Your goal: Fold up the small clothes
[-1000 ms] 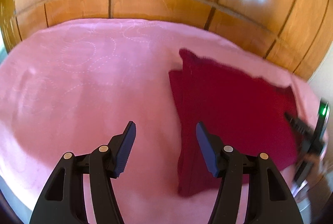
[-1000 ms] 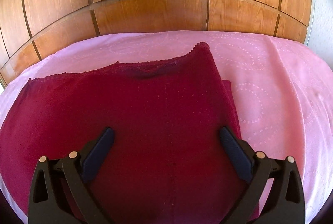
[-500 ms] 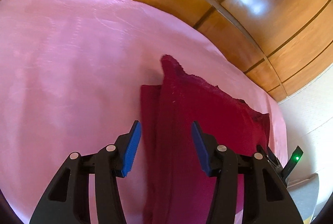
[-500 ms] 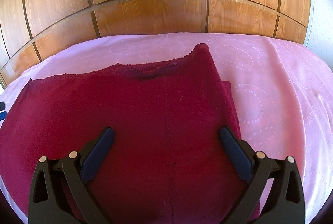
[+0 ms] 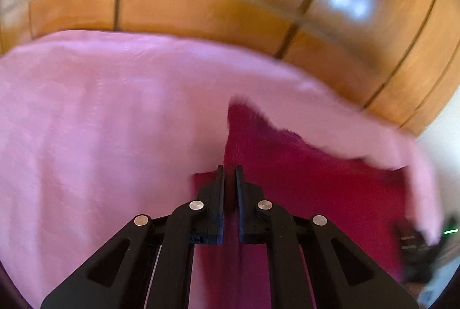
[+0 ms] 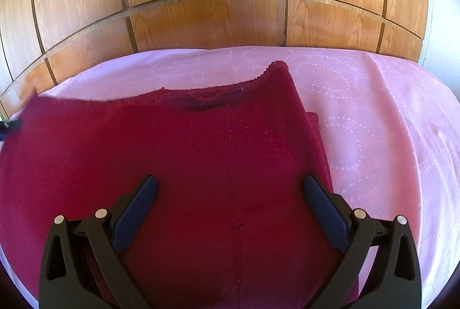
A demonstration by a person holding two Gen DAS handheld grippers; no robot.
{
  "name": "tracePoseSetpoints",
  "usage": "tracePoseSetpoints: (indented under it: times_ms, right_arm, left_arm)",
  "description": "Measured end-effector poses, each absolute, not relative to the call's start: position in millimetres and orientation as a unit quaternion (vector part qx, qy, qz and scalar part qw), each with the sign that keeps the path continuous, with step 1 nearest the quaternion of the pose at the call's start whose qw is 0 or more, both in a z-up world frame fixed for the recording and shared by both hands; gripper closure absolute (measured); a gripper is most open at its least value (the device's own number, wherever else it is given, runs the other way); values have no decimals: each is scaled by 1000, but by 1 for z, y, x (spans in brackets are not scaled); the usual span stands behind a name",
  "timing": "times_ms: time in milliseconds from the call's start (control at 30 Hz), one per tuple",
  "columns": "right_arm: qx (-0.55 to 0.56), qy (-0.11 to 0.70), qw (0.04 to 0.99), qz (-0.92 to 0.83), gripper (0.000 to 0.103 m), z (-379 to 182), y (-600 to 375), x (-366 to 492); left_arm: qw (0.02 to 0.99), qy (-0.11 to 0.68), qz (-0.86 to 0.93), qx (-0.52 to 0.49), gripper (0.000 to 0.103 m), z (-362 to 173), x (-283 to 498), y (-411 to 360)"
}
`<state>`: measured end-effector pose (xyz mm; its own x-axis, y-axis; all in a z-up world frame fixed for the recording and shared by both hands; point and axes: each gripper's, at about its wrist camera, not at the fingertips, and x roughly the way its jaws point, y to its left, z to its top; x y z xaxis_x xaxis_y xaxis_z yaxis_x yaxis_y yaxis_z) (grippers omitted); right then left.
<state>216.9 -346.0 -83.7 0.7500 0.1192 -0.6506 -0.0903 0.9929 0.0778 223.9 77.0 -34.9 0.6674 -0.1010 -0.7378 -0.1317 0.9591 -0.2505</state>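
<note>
Now left gripper (image 5: 230,174) fingers pinching shut on edge of maroon garment (image 6: 201,165) lying on pink bedspread (image 6: 373,113); right gripper (image 6: 230,194) hovering, fingers spread wide over garment.

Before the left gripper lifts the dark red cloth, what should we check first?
1. Left gripper shut on the edge of the dark red knitted cloth: ok; the jaws are nearly together with red fabric in the narrow gap.
2. How many layers it caught: cannot tell; the picture is blurred.
3. Right gripper open: ok; jaws wide apart over the cloth.
4. Right gripper touching the cloth: cannot tell.
5. Cloth lying flat on the pink patterned bedspread: not ok; its far corner sticks up in a peak.
6. Bare bedspread beside the cloth for folding: ok.
</note>
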Motion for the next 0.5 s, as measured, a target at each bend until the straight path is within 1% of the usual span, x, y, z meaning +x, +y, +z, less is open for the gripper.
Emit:
tracePoseSetpoints:
  times_ms: [67, 133, 200, 233, 267, 433, 500]
  right_arm:
    - [19, 348, 935, 57, 2, -84, -347, 217]
    - [18, 349, 935, 57, 2, -84, -347, 218]
    - [20, 349, 935, 58, 2, -85, -347, 219]
    - [20, 349, 935, 58, 2, -84, -347, 219]
    - [21, 349, 935, 59, 2, -84, -347, 219]
    - [23, 353, 934, 58, 2, -83, -345, 219]
    - [23, 367, 928, 64, 2, -80, -346, 223]
  left_arm:
    - [885, 435, 16, -166, 98, -61, 236, 84]
    - [883, 428, 17, -192, 97, -61, 235, 92]
    - [888, 427, 36, -169, 96, -52, 230, 87]
    - [890, 427, 52, -151, 86, -47, 227, 83]
    - [895, 420, 64, -134, 82, -39, 219, 79]
    - [930, 353, 40, -90, 82, -7, 167, 50]
    - [938, 342, 13, -58, 82, -4, 156, 34]
